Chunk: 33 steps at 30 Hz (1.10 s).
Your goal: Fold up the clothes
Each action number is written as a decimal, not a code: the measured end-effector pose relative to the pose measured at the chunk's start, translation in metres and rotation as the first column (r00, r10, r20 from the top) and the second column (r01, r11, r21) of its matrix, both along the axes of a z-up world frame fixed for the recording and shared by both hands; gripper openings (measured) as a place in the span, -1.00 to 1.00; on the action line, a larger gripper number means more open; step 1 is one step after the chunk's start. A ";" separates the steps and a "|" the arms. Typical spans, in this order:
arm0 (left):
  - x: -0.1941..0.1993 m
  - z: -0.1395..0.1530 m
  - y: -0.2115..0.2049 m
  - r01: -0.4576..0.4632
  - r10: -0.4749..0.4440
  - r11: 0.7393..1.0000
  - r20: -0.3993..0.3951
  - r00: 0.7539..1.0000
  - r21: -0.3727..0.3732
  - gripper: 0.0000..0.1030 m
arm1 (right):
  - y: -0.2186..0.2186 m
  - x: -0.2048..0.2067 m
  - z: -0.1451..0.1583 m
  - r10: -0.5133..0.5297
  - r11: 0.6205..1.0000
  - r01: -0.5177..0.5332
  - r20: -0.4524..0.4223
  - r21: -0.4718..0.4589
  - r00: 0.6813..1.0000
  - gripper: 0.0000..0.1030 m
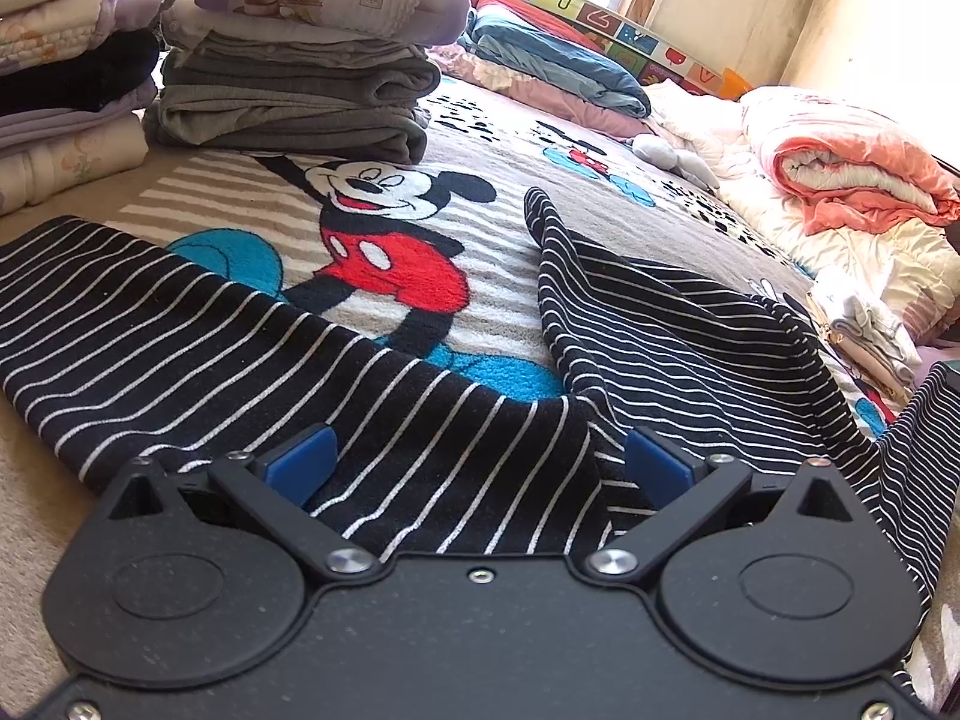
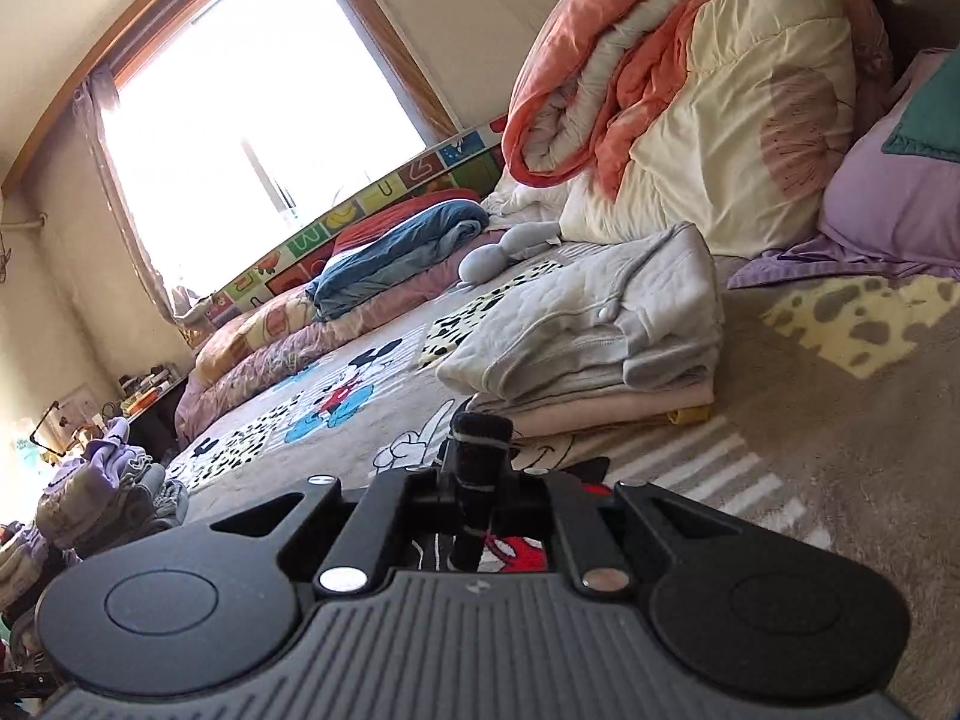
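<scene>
A black top with thin white stripes [image 1: 252, 348] lies spread on a cartoon-mouse blanket [image 1: 384, 222] that covers the bed. My left gripper [image 1: 477, 462] rests low over the top's near edge. Its blue pads [image 1: 300, 462] stand wide apart, with cloth between them but not pressed. The top's right part [image 1: 690, 336] is lifted into a ridge and rises toward the right edge of the left wrist view. In the right wrist view my right gripper [image 2: 477, 480] is shut on a bunched pinch of the striped cloth [image 2: 480, 432], which sticks up between its fingers.
A tall stack of folded grey clothes [image 1: 294, 102] stands behind the top, with more folded piles [image 1: 60, 72] at far left. A rolled orange-and-cream quilt [image 1: 852, 180], a blue blanket [image 1: 558, 66] and a small pale folded stack [image 2: 600, 330] lie to the right. A window [image 2: 258, 102] is behind.
</scene>
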<state>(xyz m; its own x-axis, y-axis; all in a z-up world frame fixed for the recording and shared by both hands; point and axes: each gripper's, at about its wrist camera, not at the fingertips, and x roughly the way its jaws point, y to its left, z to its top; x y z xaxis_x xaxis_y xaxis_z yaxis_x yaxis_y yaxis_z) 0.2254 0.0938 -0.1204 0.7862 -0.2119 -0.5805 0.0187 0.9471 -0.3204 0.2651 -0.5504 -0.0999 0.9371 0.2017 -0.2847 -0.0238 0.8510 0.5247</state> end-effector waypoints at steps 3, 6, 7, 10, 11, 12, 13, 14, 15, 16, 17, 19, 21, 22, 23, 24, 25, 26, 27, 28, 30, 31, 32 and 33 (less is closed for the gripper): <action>0.000 0.000 0.001 0.002 -0.002 1.000 0.000 1.000 -0.003 0.99 | -0.005 0.004 -0.012 -0.049 0.999 0.049 -0.062 0.012 0.997 -0.82; 0.000 0.000 0.001 0.003 -0.003 1.000 0.000 1.000 -0.002 0.99 | -0.009 0.014 -0.034 -0.096 0.995 0.091 -0.206 -0.037 0.974 -0.82; 0.000 0.000 0.001 0.004 -0.004 1.000 0.000 1.000 -0.001 0.99 | -0.009 0.017 -0.042 -0.110 0.993 0.098 -0.255 -0.062 0.961 -0.82; 0.000 -0.001 0.001 0.004 -0.004 1.000 0.001 1.000 -0.002 0.99 | -0.003 0.016 -0.049 -0.150 0.988 0.131 -0.282 -0.086 0.948 -0.78; 0.000 -0.001 0.001 0.004 -0.004 1.000 0.001 1.000 -0.003 0.99 | -0.003 0.015 -0.047 -0.170 0.985 0.151 -0.281 -0.088 0.944 -0.71; 0.000 -0.001 0.001 0.004 -0.004 1.000 0.001 1.000 -0.003 0.99 | -0.003 0.012 -0.045 -0.193 0.980 0.174 -0.279 -0.091 0.941 -0.54; 0.000 -0.001 0.001 0.004 -0.004 1.000 0.001 1.000 -0.002 0.99 | -0.003 0.009 -0.043 -0.217 0.976 0.198 -0.277 -0.095 0.936 -0.44; 0.000 -0.001 0.001 0.004 -0.004 1.000 0.001 1.000 -0.001 0.99 | -0.003 0.006 -0.040 -0.238 0.971 0.218 -0.275 -0.099 0.932 -0.39; 0.000 -0.001 0.000 0.004 -0.004 1.000 0.002 1.000 0.002 0.99 | -0.005 0.003 -0.036 -0.257 0.966 0.238 -0.271 -0.104 0.927 -0.31; -0.001 -0.001 0.000 0.004 -0.004 1.000 0.003 1.000 0.006 0.99 | -0.003 -0.002 -0.031 -0.274 0.961 0.250 -0.260 -0.119 0.926 -0.31; -0.001 -0.001 -0.001 0.003 -0.003 1.000 0.004 1.000 0.010 0.99 | 0.001 -0.008 -0.024 -0.279 0.958 0.252 -0.243 -0.136 0.929 -0.31; -0.002 -0.001 -0.003 0.002 -0.002 1.000 0.007 1.000 0.023 0.99 | 0.016 -0.019 -0.013 -0.249 0.963 0.219 -0.216 -0.154 0.944 -0.31; -0.005 -0.001 -0.005 -0.004 0.003 0.999 0.013 1.000 0.039 0.99 | 0.034 -0.032 -0.005 -0.205 0.973 0.176 -0.199 -0.150 0.958 -0.31; -0.008 0.000 -0.006 -0.012 0.011 0.999 0.018 1.000 0.046 0.99 | 0.045 -0.040 -0.003 -0.180 0.979 0.156 -0.196 -0.131 0.964 -0.31; -0.012 0.002 -0.007 -0.020 0.019 0.998 0.023 1.000 0.053 0.99 | 0.056 -0.049 -0.002 -0.154 0.985 0.136 -0.194 -0.103 0.969 -0.30; -0.016 0.003 -0.008 -0.029 0.028 0.998 0.029 0.999 0.060 0.99 | 0.068 -0.058 -0.001 -0.122 0.992 0.112 -0.198 -0.061 0.973 -0.27; -0.022 0.006 -0.008 -0.041 0.038 0.997 0.038 0.999 0.061 0.99 | 0.080 -0.067 -0.001 -0.091 0.996 0.090 -0.201 -0.016 0.975 -0.27; -0.027 0.010 -0.008 -0.050 0.047 0.997 0.050 0.998 0.055 0.99 | 0.091 -0.077 -0.004 -0.066 0.997 0.074 -0.206 0.031 0.976 -0.26; -0.033 0.015 -0.007 -0.058 0.055 0.997 0.063 0.997 0.046 0.99 | 0.103 -0.087 -0.008 -0.042 0.995 0.061 -0.212 0.084 0.976 -0.20; -0.040 0.021 -0.008 -0.072 0.069 0.997 0.078 0.995 0.036 0.99 | 0.114 -0.097 -0.012 -0.017 0.990 0.047 -0.216 0.136 0.976 -0.20; -0.055 0.030 -0.010 -0.088 0.086 0.996 0.099 0.991 0.014 0.99 | 0.137 -0.117 -0.021 0.033 0.971 0.021 -0.221 0.239 0.975 -0.17; -0.065 0.033 -0.013 -0.084 0.084 0.996 0.100 0.991 -0.005 0.99 | 0.149 -0.127 -0.025 0.058 0.957 0.009 -0.222 0.290 0.973 -0.15; -0.076 0.036 -0.016 -0.079 0.081 0.997 0.101 0.992 -0.025 0.98 | 0.160 -0.136 -0.030 0.078 0.942 0.003 -0.227 0.337 0.971 -0.13; -0.086 0.038 -0.019 -0.073 0.078 0.996 0.102 0.992 -0.045 0.98 | 0.169 -0.145 -0.036 0.096 0.926 0.000 -0.236 0.378 0.967 -0.08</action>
<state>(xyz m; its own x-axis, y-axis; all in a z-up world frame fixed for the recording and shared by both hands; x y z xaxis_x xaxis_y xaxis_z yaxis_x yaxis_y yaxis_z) 0.1392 0.0748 -0.0821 0.8561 -0.1715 -0.4875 -0.0173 0.9333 -0.3587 0.1204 -0.3814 -0.1359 0.8335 0.3809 -0.4001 0.1111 0.5939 0.7968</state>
